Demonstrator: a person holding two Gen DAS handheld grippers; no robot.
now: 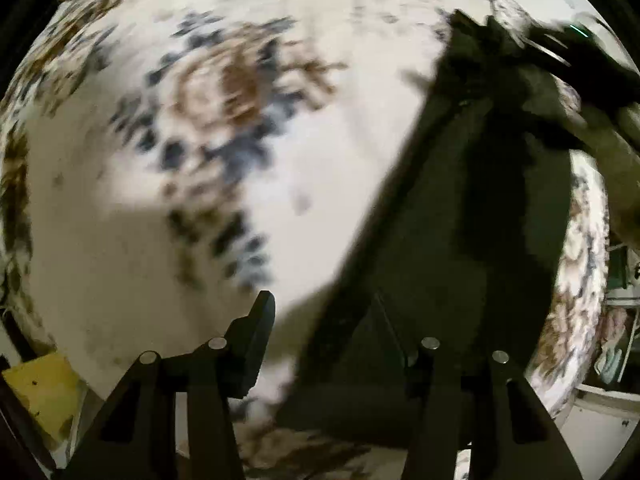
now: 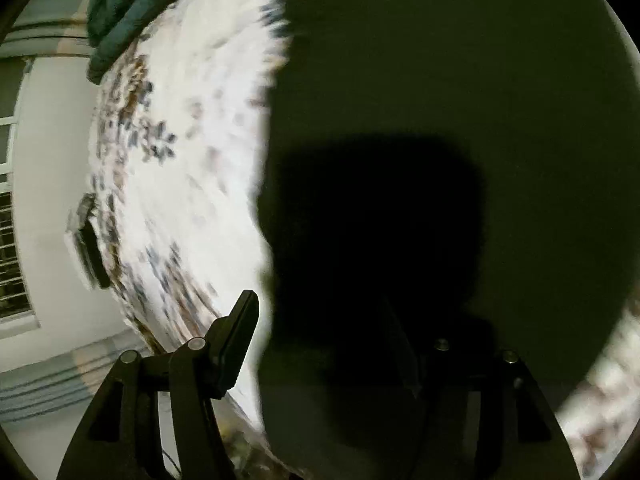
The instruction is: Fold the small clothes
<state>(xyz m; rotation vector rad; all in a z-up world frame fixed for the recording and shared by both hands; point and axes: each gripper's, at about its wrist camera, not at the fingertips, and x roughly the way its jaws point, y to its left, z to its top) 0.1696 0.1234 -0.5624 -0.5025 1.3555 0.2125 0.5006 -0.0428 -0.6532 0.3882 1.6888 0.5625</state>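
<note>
A dark olive garment [image 1: 460, 216] lies on a white bedspread with brown and blue flowers [image 1: 168, 128]. In the left wrist view it runs from the top right down to my left gripper [image 1: 332, 320], which is open, with the right finger over the cloth and the left finger [image 1: 256, 336] over the bedspread. The right gripper [image 1: 572, 52] shows blurred at the garment's far end. In the right wrist view the garment [image 2: 460, 80] fills the right side. My right gripper [image 2: 324, 328] is open, its left finger [image 2: 236, 340] at the cloth's edge and its right finger lost against the dark cloth.
A dark teal garment [image 2: 120, 4] lies at the far end of the bedspread [image 2: 180, 184]. A small dark object [image 2: 90, 240] sits near the bed's left edge. A yellow item [image 1: 40, 392] shows at the lower left. Both views are motion-blurred.
</note>
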